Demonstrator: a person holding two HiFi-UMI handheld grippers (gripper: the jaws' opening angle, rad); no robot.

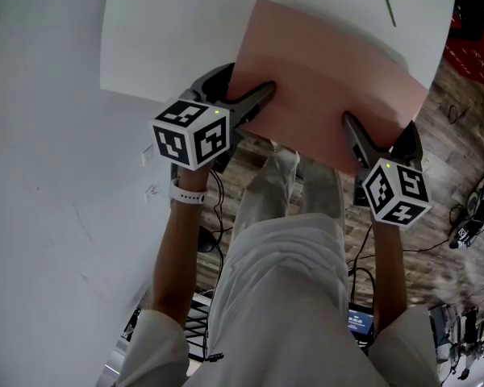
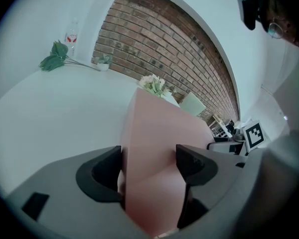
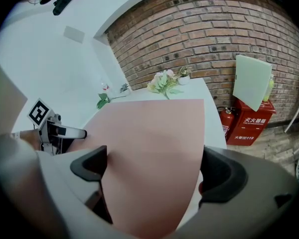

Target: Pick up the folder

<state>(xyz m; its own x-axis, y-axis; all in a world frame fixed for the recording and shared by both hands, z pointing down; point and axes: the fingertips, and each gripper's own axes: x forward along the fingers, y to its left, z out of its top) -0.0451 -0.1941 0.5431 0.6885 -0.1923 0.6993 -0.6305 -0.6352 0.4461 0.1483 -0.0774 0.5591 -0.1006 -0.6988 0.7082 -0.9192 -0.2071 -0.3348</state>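
- My left hand-held gripper (image 1: 252,107) and my right hand-held gripper (image 1: 356,135) both clench the pink folder (image 1: 323,71) at its near edge, one by each corner.
- I judge two grips prevent sagging.
- The folder overhangs the near edge of the white surface (image 1: 169,39), which leaves room for a jaw underneath.

Brick wall (image 3: 229,29), wood floor (image 1: 461,158), wht table (image 1: 169,22).

Plain pink folder (image 1: 331,87) — closed — overhanging the white table's (image 1: 169,31) near edge.
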